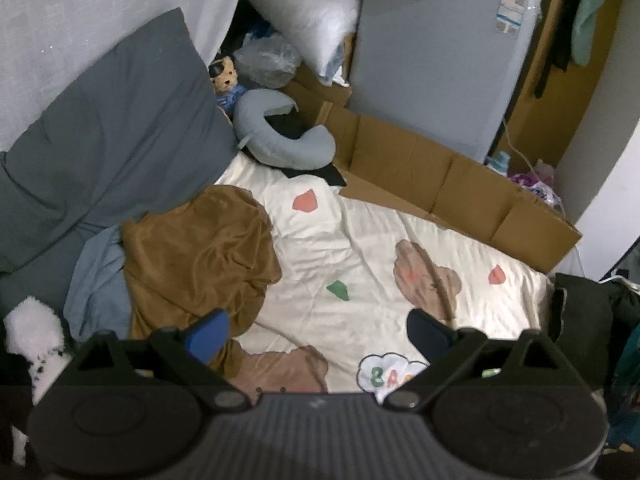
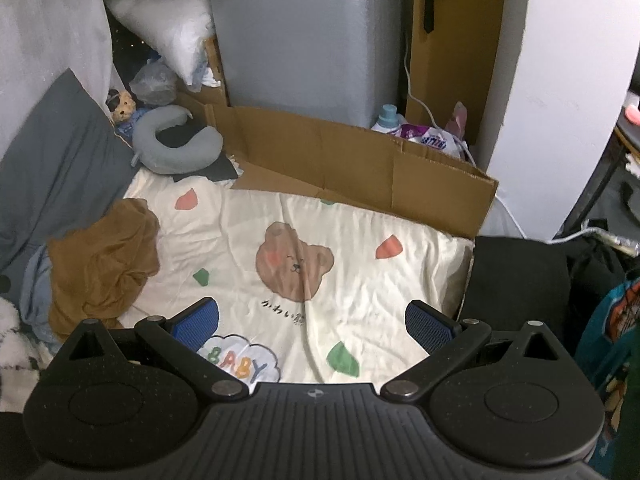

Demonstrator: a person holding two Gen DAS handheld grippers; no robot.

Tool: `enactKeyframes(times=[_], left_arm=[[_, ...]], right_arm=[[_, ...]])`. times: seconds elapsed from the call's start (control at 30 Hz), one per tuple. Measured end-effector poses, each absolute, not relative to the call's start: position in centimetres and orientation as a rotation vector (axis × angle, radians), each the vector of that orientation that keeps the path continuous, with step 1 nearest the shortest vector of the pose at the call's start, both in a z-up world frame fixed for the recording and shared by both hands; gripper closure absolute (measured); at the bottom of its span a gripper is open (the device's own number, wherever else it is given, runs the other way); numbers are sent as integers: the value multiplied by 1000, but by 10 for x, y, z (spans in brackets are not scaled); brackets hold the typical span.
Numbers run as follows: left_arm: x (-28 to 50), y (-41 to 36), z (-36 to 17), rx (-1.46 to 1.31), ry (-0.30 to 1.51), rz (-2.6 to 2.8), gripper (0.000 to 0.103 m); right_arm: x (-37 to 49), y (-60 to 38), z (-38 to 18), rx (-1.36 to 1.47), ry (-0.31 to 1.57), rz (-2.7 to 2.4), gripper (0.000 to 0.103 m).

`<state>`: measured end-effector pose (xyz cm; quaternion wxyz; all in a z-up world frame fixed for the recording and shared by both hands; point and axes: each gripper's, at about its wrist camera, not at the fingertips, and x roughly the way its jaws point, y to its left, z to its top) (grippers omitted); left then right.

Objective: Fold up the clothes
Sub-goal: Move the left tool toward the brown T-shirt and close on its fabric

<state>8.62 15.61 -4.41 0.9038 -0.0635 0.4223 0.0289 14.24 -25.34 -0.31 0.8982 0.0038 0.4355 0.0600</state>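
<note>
My right view shows the whole bear face on the cream quilt [image 2: 352, 240] and a black folded garment [image 2: 516, 276] at its right edge; my left view shows more of the brown garment [image 1: 196, 256], crumpled on the quilt's left side. I see left gripper [image 1: 320, 336] and right gripper [image 2: 316, 326] spread wide, empty, above the quilt. Beyond, a cardboard box [image 2: 352, 160].

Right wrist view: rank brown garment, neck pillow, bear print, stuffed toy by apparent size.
1. brown garment
2. neck pillow and bear print: look alike, and the pillow lies farther off, so not ranked
3. stuffed toy, clearly smallest
</note>
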Motion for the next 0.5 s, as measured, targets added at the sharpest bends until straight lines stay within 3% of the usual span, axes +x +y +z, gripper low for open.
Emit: enactKeyframes(times=[0.5], left_arm=[[116, 195, -105, -212, 906, 172, 13]], right_arm=[[196, -237, -54, 45, 992, 253, 1]])
